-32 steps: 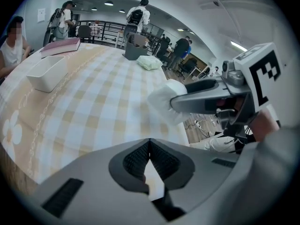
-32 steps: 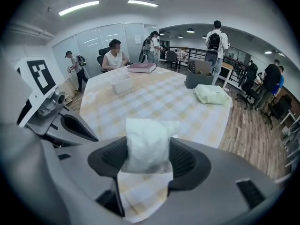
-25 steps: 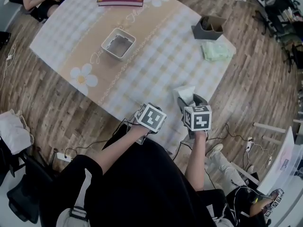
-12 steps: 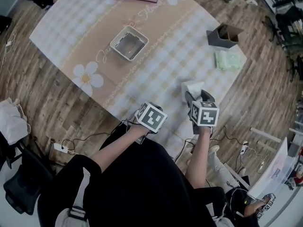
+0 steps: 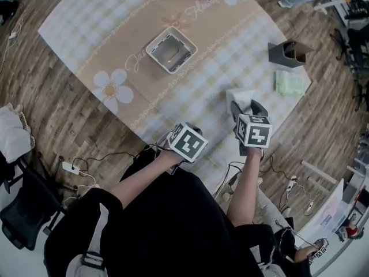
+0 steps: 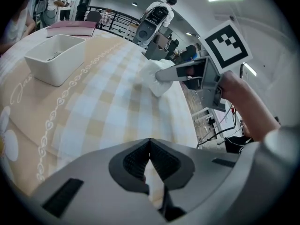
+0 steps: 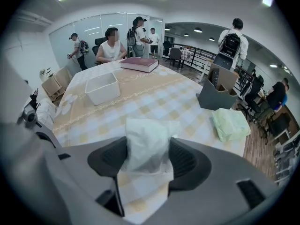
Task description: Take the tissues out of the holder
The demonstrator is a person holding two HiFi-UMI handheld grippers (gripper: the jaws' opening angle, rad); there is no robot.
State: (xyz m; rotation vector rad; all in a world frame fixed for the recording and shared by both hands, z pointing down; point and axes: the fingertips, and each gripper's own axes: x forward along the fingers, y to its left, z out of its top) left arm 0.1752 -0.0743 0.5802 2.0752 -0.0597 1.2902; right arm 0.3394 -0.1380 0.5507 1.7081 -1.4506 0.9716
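"Checked cloth covers the surface (image 5: 115, 33). Where's the tissue (image 7: 146, 137)?"

"Pinched in the right gripper (image 5: 246, 107), by the near edge, well apart from the holder (image 5: 290, 52) at the far right corner. The left gripper (image 6: 149, 146) is pressed together on nothing."

Head view: from above, steeply down on table (image 5: 190, 91). Gripper views: low, close, across tabletop. Shared by all: tray (image 5: 163, 62).

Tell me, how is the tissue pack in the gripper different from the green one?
The white tissue pack stands upright, pinched in the right gripper; the green tissue pack lies flat on the table beside the grey holder. The white one is crumpled; the green one is squarish. Both are soft packs.
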